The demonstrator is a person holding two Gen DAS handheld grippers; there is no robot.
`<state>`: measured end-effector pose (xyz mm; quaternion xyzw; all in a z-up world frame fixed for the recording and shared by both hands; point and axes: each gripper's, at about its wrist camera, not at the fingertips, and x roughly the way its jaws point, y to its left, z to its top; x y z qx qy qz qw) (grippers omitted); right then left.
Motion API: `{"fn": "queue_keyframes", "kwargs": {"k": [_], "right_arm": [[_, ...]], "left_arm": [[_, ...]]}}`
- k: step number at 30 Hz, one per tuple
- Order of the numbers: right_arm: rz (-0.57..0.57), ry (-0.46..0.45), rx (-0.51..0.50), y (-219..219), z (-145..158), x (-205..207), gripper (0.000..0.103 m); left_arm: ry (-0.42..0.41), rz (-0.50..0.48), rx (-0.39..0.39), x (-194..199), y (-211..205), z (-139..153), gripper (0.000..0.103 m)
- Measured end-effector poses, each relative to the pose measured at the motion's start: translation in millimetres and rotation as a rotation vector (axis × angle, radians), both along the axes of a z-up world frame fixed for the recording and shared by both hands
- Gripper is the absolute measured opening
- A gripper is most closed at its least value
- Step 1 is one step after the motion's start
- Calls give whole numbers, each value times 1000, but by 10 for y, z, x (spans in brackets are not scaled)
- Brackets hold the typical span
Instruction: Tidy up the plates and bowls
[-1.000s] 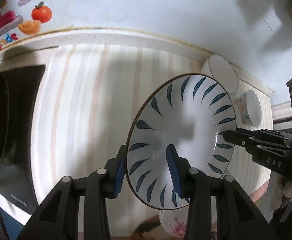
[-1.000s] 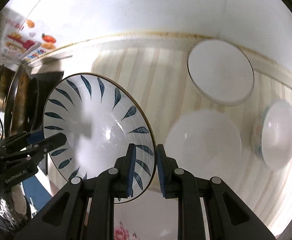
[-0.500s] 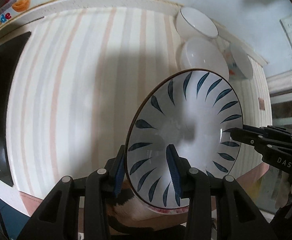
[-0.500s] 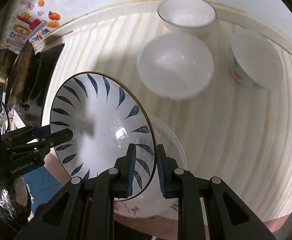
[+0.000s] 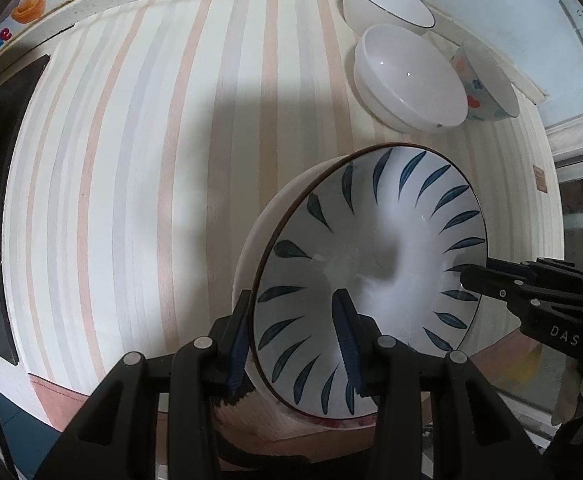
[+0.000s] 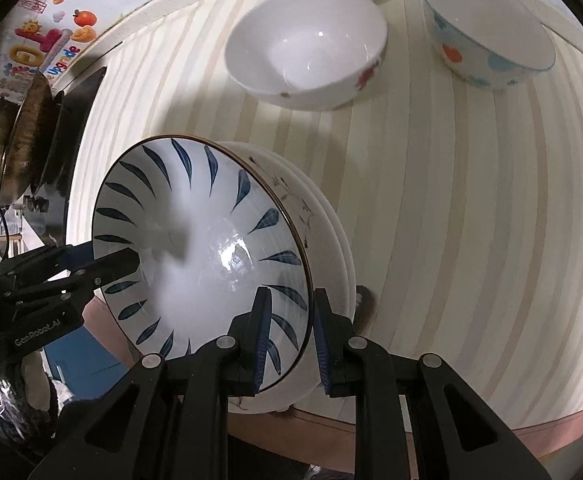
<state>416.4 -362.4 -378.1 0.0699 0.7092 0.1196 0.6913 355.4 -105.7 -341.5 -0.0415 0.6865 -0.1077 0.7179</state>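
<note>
While both of my grippers pinch opposite edges of the blue-leaf plate (image 5: 371, 280), I list the holdings as follows. Left gripper (image 5: 293, 344): jaws clamped on the plate rim at its 7 o'clock in the left wrist view, one blue pad inside the well, one on the underside. Right gripper (image 6: 289, 344): jaws clamped on the rim at 5 o'clock in the right wrist view, gripping likewise. Plate: tilted, its well facing the left camera, hanging just above a stack of pale plates (image 6: 331, 236) at the near edge of the striped tablecloth (image 5: 151, 160); whether its underside already touches the stack I cannot tell. Other stock, at 1 o'clock in the left view and well apart from the stack: a white bowl (image 5: 407, 76), a dark-rimmed white bowl (image 5: 387, 4) behind it, and a bowl with coloured spots (image 5: 487, 84) just beside them. A dark pan (image 6: 31, 144) sits at 9 o'clock in the right view. Handling note, my judgement: the step is seating this plate on the stack. I should level it first, lowering both sides together so the rim does not strike the plate beneath, centre it over the stack, and release only once it rests flat. Opening one gripper early would likely let glazed ware slide toward the table edge.
</note>
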Motion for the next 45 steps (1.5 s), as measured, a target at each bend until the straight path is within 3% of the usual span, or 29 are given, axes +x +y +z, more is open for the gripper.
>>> {"fn": "queue_keyframes", "kwargs": {"k": [18, 35, 40, 45], "right_arm": [[-19, -4, -37, 202, -166, 22, 22], [-103, -30, 4, 76, -171, -104, 23], [-115, -73, -3, 40, -27, -150, 23], [-97, -144, 1, 123, 280, -331, 23]], "left_arm": [[9, -14, 22, 18, -342, -163, 36], [28, 18, 4, 79, -144, -207, 36], [-11, 27, 21, 10, -112, -68, 36], [-118, 19, 70, -234, -150, 332, 36]]}}
